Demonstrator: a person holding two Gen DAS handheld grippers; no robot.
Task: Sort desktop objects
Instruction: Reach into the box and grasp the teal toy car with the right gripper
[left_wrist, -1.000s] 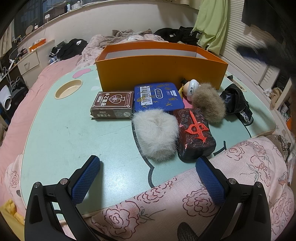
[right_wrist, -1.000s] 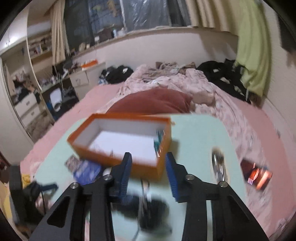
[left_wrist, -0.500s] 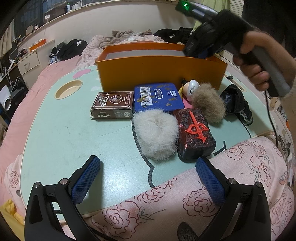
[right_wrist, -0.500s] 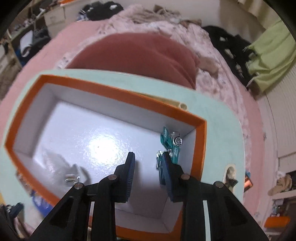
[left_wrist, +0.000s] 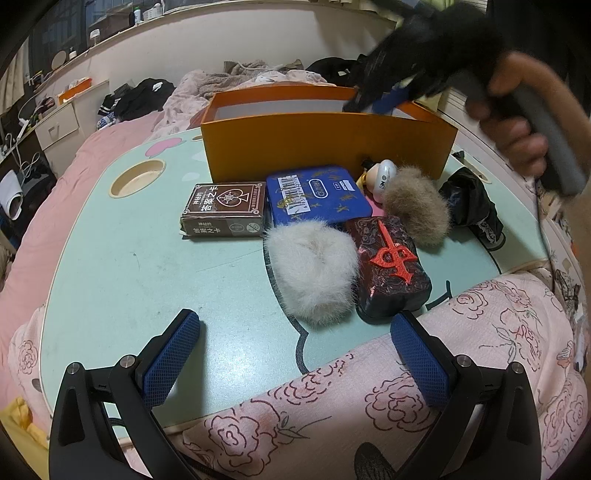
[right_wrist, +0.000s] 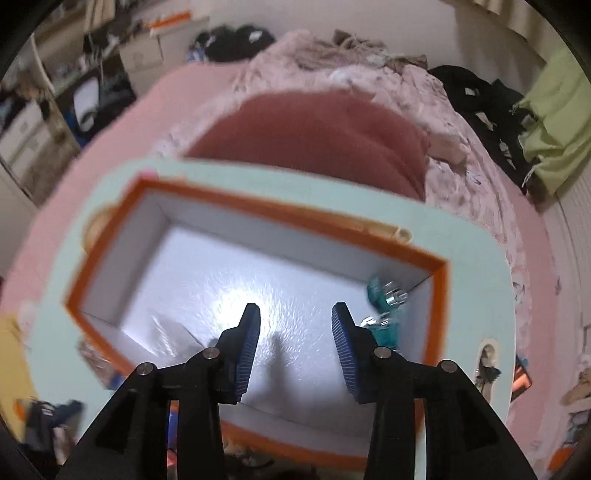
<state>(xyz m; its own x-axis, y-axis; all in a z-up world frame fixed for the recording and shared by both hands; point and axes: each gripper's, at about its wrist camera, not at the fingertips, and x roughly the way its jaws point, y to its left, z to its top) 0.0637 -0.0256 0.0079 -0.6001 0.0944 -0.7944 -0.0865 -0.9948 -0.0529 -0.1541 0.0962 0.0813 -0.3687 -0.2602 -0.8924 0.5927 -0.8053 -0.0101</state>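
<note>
Left wrist view: the left tongs (left_wrist: 291, 354) hang with jaws spread wide and nothing between them, low over the near edge of the mint desk (left_wrist: 122, 280). On the desk, an orange box (left_wrist: 325, 147) stands at the back. In front of it lie a brown card pack (left_wrist: 225, 212) and, just beside it, a blue case (left_wrist: 317, 194). Nearer sit a white puff (left_wrist: 312, 267) and a dark pouch (left_wrist: 389, 266) with a red emblem, touching each other. A tan puff (left_wrist: 415, 205) rests behind the pouch, a small white toy (left_wrist: 382, 177) beside the box wall, and a black item (left_wrist: 471, 206) off to the right. The right tongs (left_wrist: 388, 99), blurred, are above the box's right end, held by a hand (left_wrist: 517, 122).

Right wrist view: the right tongs (right_wrist: 295, 339) are parted, holding nothing, and look down into the box (right_wrist: 439, 306). A teal toy car (right_wrist: 384, 310) lies in its right corner, beside the right finger (right_wrist: 343, 347). Beyond the desk (right_wrist: 476, 258) lies a pink bed (right_wrist: 110, 122) with a red pillow (right_wrist: 314, 136).
</note>
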